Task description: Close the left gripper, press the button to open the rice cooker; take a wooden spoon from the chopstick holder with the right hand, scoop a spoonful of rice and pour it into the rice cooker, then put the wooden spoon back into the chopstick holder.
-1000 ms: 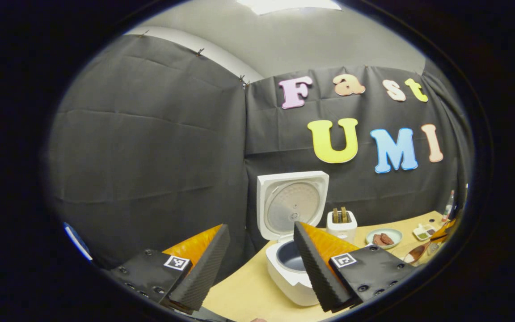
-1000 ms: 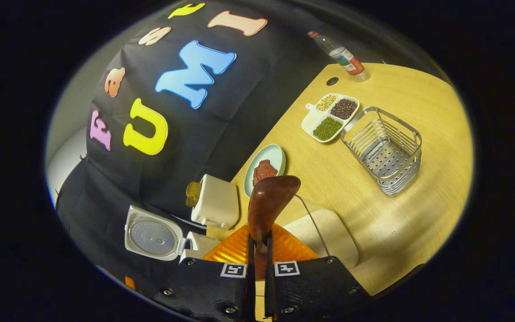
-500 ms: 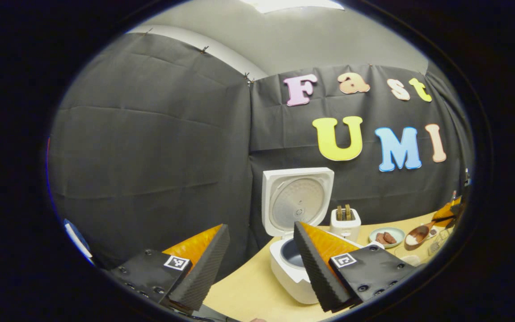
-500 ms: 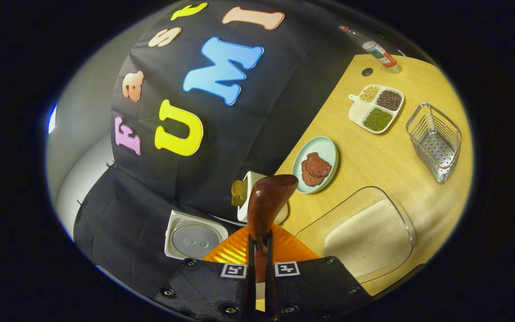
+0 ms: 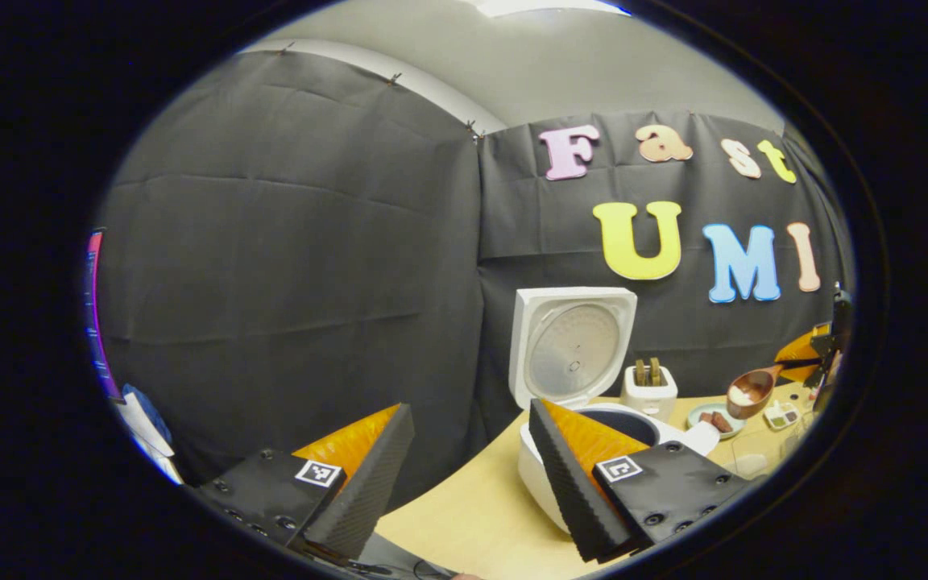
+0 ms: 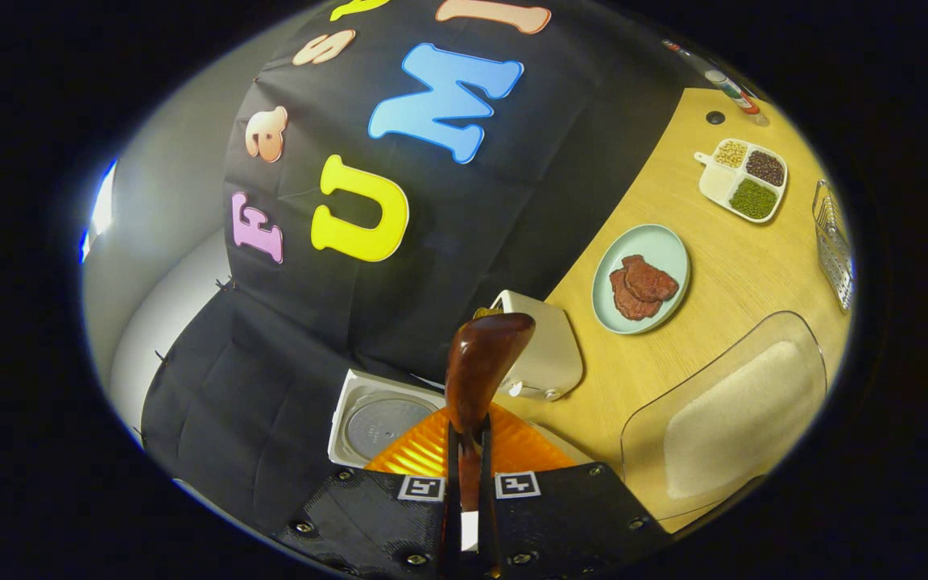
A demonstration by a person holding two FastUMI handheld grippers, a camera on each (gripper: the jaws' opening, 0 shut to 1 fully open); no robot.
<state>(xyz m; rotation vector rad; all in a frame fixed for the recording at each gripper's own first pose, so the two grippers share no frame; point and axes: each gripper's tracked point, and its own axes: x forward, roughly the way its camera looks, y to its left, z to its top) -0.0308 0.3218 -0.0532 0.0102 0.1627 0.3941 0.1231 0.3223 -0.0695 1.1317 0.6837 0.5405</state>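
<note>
The white rice cooker point(image 5: 573, 346) stands with its lid up and its dark pot showing. My left gripper point(image 5: 468, 475) is open and empty, close in front of the cooker. In the left gripper view the wooden spoon point(image 5: 750, 391) hangs in the air to the right of the cooker with white rice in its bowl, held by my right gripper point(image 5: 806, 354). In the right gripper view my right gripper point(image 6: 468, 451) is shut on the spoon point(image 6: 484, 366), whose bowl shows from the back. Below it lies the cooker's open lid point(image 6: 379, 419). The clear rice container point(image 6: 730, 419) sits at the right.
A white toaster point(image 6: 540, 354) stands between the cooker and a pale plate with meat point(image 6: 641, 278). Farther back on the wooden table are a divided dish of beans point(image 6: 742, 177), a metal wire basket point(image 6: 834, 246) and a bottle point(image 6: 726, 76).
My right gripper has carried the spoon of rice up from the clear container and across towards the cooker. The left gripper has turned slightly and stays open.
</note>
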